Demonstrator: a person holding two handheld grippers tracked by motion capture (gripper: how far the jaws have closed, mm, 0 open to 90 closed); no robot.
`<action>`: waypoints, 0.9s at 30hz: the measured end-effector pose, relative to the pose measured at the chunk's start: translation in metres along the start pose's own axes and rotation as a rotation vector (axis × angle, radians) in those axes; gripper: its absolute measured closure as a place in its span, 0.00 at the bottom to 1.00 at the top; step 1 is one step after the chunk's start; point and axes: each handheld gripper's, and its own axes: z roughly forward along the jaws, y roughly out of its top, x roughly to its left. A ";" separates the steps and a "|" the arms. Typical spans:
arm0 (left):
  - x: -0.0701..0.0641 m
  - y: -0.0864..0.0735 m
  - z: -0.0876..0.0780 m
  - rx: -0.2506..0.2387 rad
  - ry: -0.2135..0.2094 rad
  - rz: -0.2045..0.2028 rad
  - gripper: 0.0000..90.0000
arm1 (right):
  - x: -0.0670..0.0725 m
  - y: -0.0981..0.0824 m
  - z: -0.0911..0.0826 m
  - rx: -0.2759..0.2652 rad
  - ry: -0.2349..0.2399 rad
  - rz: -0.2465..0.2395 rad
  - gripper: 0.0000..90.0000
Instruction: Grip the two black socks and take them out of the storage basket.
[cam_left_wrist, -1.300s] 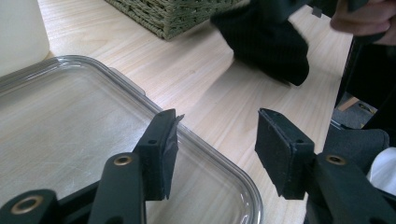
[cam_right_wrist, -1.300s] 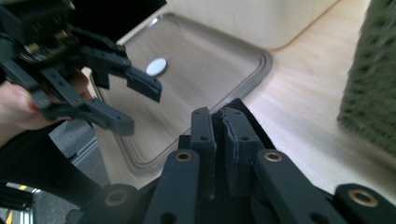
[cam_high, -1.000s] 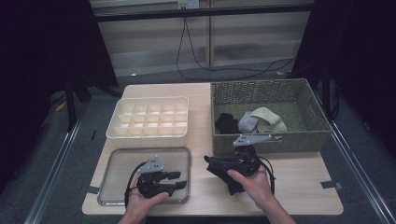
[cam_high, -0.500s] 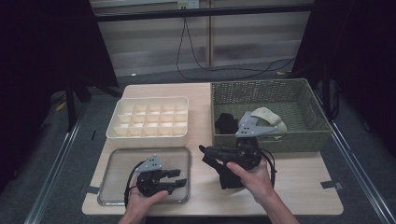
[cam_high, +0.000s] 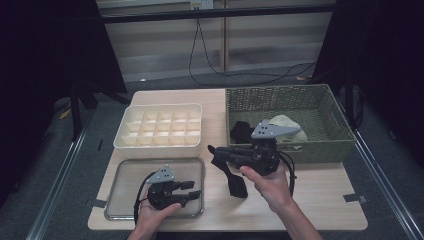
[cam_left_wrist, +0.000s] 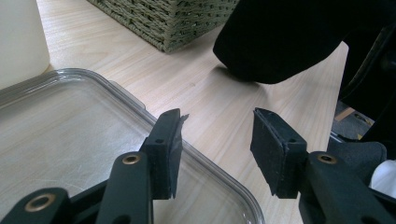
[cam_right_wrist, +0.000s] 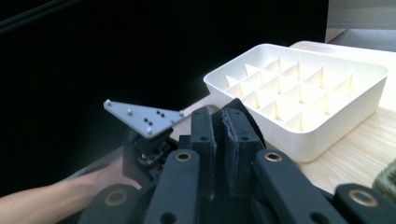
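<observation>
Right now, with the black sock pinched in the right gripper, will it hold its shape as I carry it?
Probably not: the black sock hangs limp below the right gripper, so it looks floppy. It seems light; its toe may drag on the table.

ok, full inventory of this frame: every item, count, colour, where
black sock: 1, black, hanging from the right gripper's shut jaws over the table's middle
wicker basket: 1, olive green, back right of the table
black cloth: 1, in the basket, left end
pale cloth: 1, cream, in the basket beside the black one
divided box: 1, white, compartments bare, back left
tray: 1, clear, front left
table: 1, light wood
left gripper: 1, black, jaws apart with nothing between, over the tray
right gripper: 1, black, shut on the sock
hands: 2, one on each gripper
</observation>
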 end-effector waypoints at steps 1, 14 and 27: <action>0.000 0.000 0.000 0.005 0.003 0.006 0.59 | 0.002 0.003 0.001 -0.007 0.005 -0.007 0.93; 0.000 0.001 0.000 0.009 0.000 0.012 0.61 | 0.003 0.004 0.000 -0.045 -0.001 0.002 0.93; -0.004 0.012 0.016 0.018 -0.041 0.017 0.69 | -0.020 -0.022 -0.017 -0.024 -0.056 0.060 0.93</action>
